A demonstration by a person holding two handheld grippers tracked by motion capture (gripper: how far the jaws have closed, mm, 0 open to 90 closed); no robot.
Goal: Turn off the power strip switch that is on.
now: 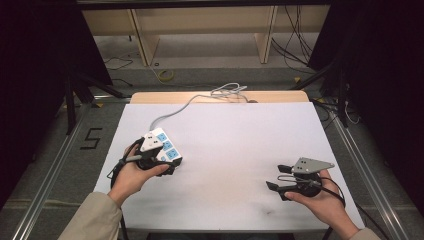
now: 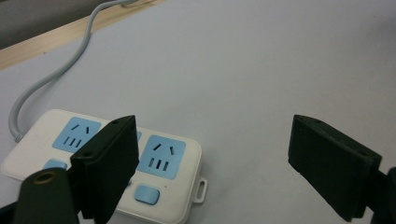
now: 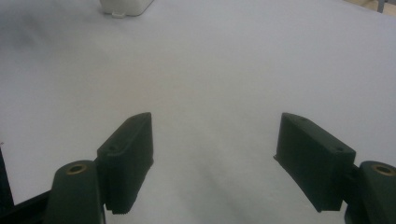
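A white power strip (image 1: 163, 144) with blue sockets lies on the left part of the white table (image 1: 230, 135), and its grey cable (image 1: 172, 113) runs off toward the far edge. My left gripper (image 1: 169, 168) hovers at the strip's near end, held in the person's left hand. In the left gripper view the power strip (image 2: 163, 156) lies low on the left, partly behind the left jaw. The left gripper (image 2: 212, 140) stands open over bare table. My right gripper (image 1: 278, 177) rests at the front right, pointing left. The right gripper (image 3: 215, 126) is open with nothing between its jaws.
The cable ends in a loose coil (image 1: 228, 90) at the table's far wooden edge (image 1: 220, 97). Beyond it are a shelf frame (image 1: 200, 30) and floor cables. Metal rails (image 1: 360, 165) run along both sides of the table. A corner of the strip (image 3: 126, 6) shows far off.
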